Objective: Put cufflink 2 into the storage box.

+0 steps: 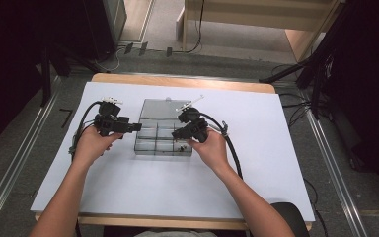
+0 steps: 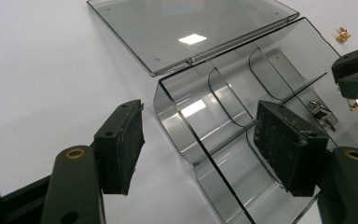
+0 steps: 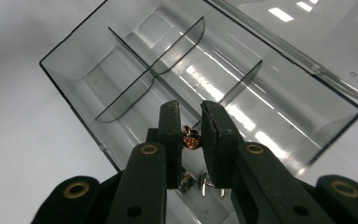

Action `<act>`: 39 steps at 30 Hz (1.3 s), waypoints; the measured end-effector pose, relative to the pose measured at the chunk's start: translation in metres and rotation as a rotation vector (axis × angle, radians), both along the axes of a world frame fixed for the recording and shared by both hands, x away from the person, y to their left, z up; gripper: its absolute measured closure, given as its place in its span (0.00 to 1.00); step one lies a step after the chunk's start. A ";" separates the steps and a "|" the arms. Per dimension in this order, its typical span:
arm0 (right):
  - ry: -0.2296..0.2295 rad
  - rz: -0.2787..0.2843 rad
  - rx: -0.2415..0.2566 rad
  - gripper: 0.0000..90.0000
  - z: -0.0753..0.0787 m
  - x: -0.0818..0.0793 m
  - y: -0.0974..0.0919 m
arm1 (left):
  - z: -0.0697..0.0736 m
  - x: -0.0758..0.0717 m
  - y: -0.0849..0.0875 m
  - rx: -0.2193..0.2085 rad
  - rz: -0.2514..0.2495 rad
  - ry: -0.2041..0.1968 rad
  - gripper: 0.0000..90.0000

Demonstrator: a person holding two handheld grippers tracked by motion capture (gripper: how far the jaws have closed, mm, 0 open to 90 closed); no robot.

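Left gripper (image 2: 198, 144) jaws spread wide, right gripper (image 3: 191, 140) jaws nearly closed, pinching.

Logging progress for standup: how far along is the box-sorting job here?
Done: organizer box is open, lid flat behind it, silver clips already in one compartment. In hand: right gripper pinches a gold piece above that compartment; left gripper, open, straddles the box wall. Left: another gold piece lies on the table.
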State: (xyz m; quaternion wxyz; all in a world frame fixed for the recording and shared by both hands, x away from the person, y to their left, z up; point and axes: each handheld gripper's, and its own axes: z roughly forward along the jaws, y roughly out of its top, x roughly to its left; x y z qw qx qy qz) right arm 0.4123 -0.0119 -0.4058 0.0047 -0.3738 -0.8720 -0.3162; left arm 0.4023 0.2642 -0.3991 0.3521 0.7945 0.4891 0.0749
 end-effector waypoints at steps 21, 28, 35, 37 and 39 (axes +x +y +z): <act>-0.005 0.041 -0.009 0.89 -0.015 -0.002 0.022 | -0.003 0.000 -0.004 0.006 -0.011 0.001 0.38; 0.002 0.045 -0.015 0.89 -0.021 -0.001 0.026 | -0.003 0.001 -0.003 0.004 -0.011 0.002 0.38; 0.011 0.061 -0.027 0.89 -0.028 -0.002 0.030 | -0.003 0.001 -0.003 0.002 -0.009 0.002 0.38; 0.016 0.062 -0.030 0.89 -0.030 -0.003 0.031 | -0.003 0.001 -0.002 0.002 -0.008 0.001 0.38; 0.018 0.064 -0.038 0.88 -0.033 -0.003 0.032 | -0.003 0.001 -0.002 0.005 -0.007 0.002 0.38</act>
